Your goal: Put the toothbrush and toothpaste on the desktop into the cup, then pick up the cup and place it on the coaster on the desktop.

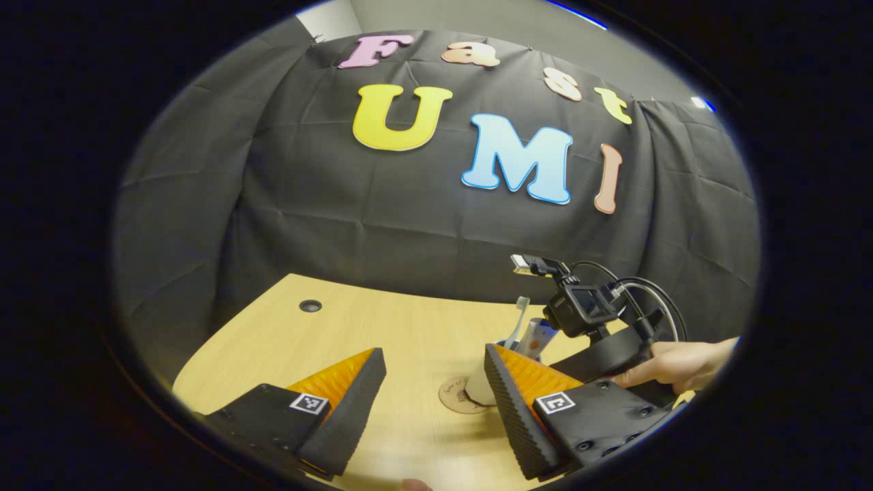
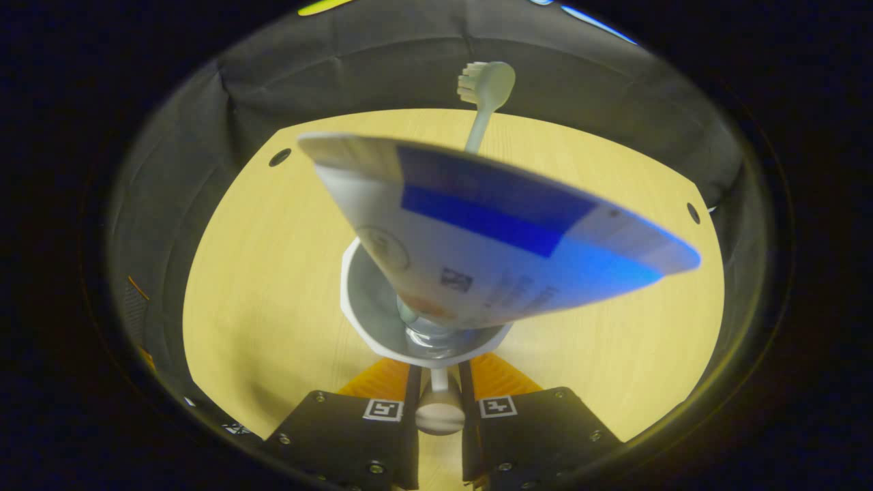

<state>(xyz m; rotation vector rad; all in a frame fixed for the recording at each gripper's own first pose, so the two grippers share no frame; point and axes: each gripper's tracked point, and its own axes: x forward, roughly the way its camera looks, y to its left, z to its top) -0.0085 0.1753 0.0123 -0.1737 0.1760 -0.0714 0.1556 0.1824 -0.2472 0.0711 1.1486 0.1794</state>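
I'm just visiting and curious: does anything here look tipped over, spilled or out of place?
Nothing looks spilled or broken. The toothbrush and toothpaste stand in the cup, which the right gripper holds by its handle. In the left gripper view, the cup sits partly over the coaster, not clearly centred on it.
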